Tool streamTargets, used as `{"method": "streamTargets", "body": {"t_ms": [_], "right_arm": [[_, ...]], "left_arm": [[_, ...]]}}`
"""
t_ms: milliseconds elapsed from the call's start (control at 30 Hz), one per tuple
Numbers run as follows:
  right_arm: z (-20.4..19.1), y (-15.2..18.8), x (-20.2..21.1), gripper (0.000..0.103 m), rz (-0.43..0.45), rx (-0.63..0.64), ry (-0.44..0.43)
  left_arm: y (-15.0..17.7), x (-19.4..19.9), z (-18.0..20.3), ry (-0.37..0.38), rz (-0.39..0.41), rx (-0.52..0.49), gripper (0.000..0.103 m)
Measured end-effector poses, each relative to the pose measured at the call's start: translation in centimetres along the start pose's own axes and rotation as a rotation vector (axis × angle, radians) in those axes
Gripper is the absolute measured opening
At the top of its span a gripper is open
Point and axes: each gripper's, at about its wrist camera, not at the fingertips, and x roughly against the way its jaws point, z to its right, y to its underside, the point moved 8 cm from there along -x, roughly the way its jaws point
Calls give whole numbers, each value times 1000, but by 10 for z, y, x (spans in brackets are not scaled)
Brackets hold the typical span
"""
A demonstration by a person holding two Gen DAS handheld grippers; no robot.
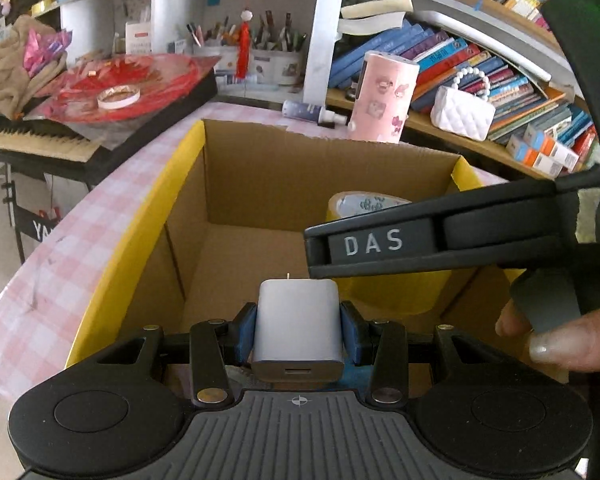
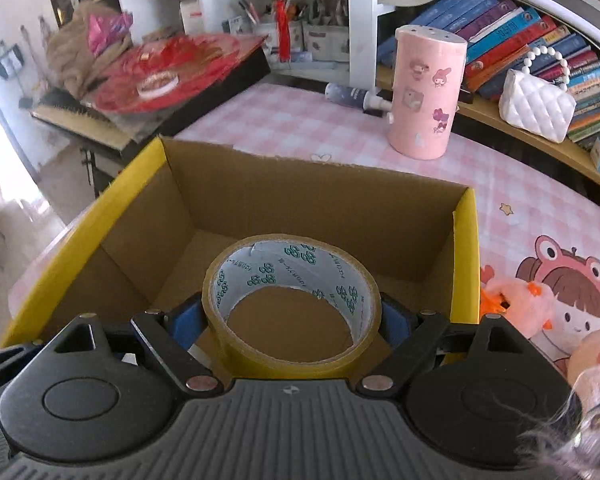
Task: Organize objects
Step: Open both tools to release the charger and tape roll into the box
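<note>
An open cardboard box [image 1: 236, 184] with yellow outer sides stands on the pink checked table; in the right wrist view the cardboard box [image 2: 308, 200] fills the middle. My left gripper [image 1: 299, 322] is shut on a white charger block [image 1: 298, 320], held over the box's near part. My right gripper [image 2: 292, 316] is shut on a roll of yellow tape [image 2: 292, 300], its blue pads pressing both sides, above the box's inside. In the left wrist view the right gripper's black body crosses from the right, and the roll of yellow tape [image 1: 364, 204] shows behind it.
A pink cylinder with stickers [image 2: 426, 96] and a small spray bottle [image 2: 354, 96] stand on the table behind the box. A white quilted purse [image 2: 538, 104] sits on the bookshelf. Plush toys [image 2: 512, 300] lie right of the box. A keyboard with red wrapping [image 1: 112, 88] lies left.
</note>
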Motion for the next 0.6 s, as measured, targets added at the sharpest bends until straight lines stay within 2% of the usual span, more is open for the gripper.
{"method": "streamTargets", "body": {"t_ms": [300, 433, 600], "right_arm": [[-1, 3, -1, 87, -12, 27, 18], [-2, 1, 10, 93, 37, 15, 20], [-9, -3, 39, 94, 128, 18, 13]], "left_arm": [[-4, 12, 1, 4, 53, -14, 44], [-6, 28, 1, 0, 100, -29, 57], [-9, 55, -4, -14, 175, -37, 67]]}}
